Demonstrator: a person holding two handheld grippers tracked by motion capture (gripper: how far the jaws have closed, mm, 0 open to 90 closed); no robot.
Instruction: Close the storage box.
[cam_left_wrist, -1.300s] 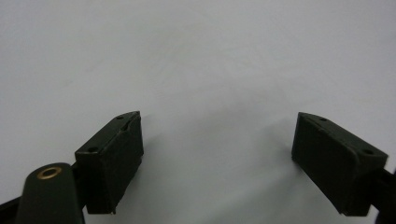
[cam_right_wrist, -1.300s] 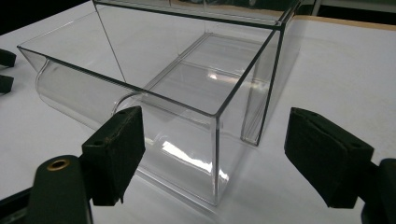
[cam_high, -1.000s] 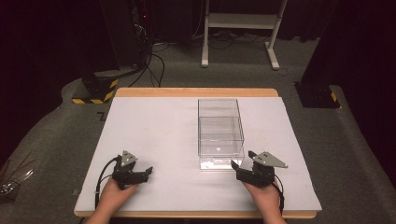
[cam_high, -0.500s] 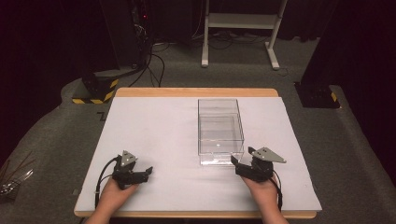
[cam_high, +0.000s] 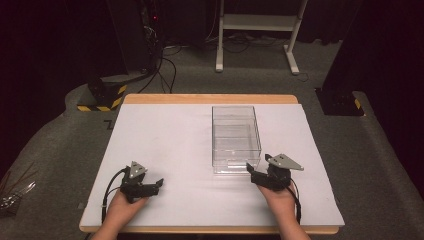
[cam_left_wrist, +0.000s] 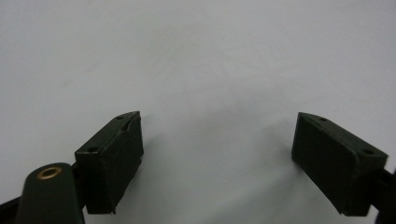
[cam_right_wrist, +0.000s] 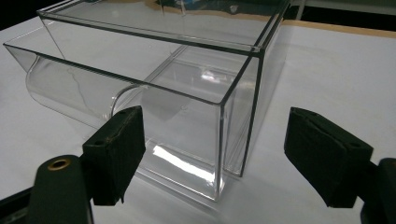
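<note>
The clear acrylic drawer box (cam_high: 236, 138) sits centre frame on the counter (cam_high: 165, 145). Right tool (cam_high: 256, 175), jaws spread, faces its near corner; left tool (cam_high: 155, 184) rests spread, lower left. Risk: pads slipping on slick acrylic, shoving the box.

My jaws are matte black on both grippers, the right gripper (cam_high: 256, 172) topped by a grey plate (cam_high: 285, 161). The box (cam_right_wrist: 154, 88) is clear, colourless plastic with pale glints. It sits on a plain white sheet (cam_high: 165, 145) edged by light wood. A yellow-and-black striped block (cam_high: 102, 96) lies beyond.
</note>
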